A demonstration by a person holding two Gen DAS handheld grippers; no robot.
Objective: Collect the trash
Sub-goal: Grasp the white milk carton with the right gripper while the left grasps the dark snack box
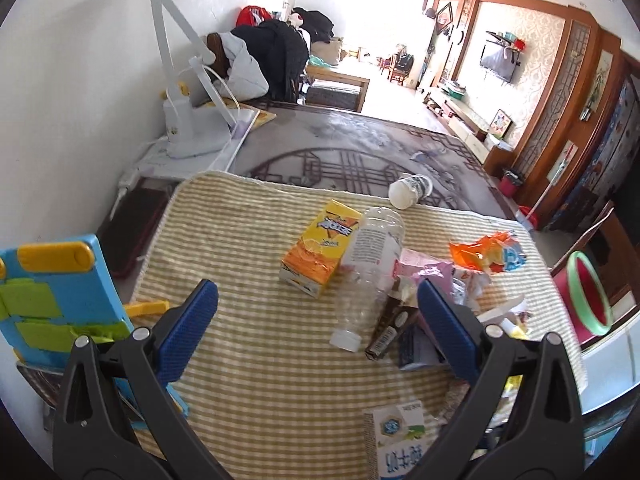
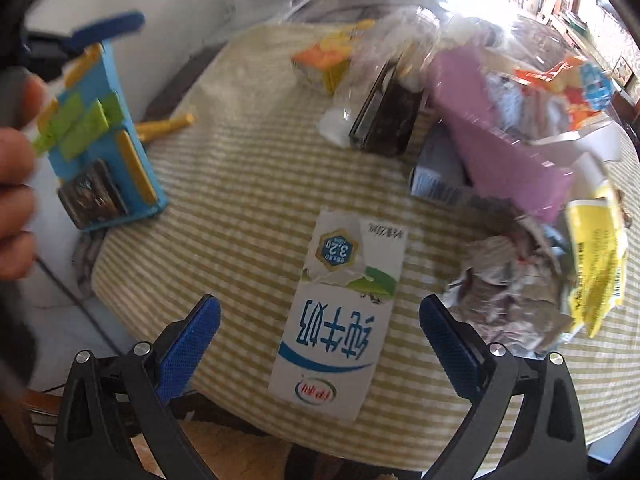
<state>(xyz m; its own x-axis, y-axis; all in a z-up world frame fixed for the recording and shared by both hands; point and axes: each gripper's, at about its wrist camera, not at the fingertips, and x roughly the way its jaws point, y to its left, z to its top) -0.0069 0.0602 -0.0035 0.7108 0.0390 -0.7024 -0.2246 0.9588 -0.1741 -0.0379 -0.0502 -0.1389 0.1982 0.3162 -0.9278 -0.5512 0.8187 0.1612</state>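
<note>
Trash lies on a yellow striped cloth [image 1: 248,232]. In the left wrist view I see an orange juice carton [image 1: 318,246], a clear plastic bottle [image 1: 370,264] on its side, a dark wrapper [image 1: 390,328], a pink packet [image 1: 424,266], an orange wrapper [image 1: 486,254] and a paper cup [image 1: 410,190]. My left gripper [image 1: 318,328] is open above the cloth, just before the bottle. In the right wrist view a flattened white milk carton [image 2: 340,320] lies between the open fingers of my right gripper [image 2: 320,332]. Crumpled foil [image 2: 508,300] and a yellow wrapper [image 2: 596,268] lie to its right.
A blue and green toy board [image 1: 60,292] stands at the cloth's left edge. A white desk lamp [image 1: 188,112] stands at the back left by the wall. A pink and green bin [image 1: 588,296] sits to the right of the table. A hand [image 2: 16,184] shows at the left.
</note>
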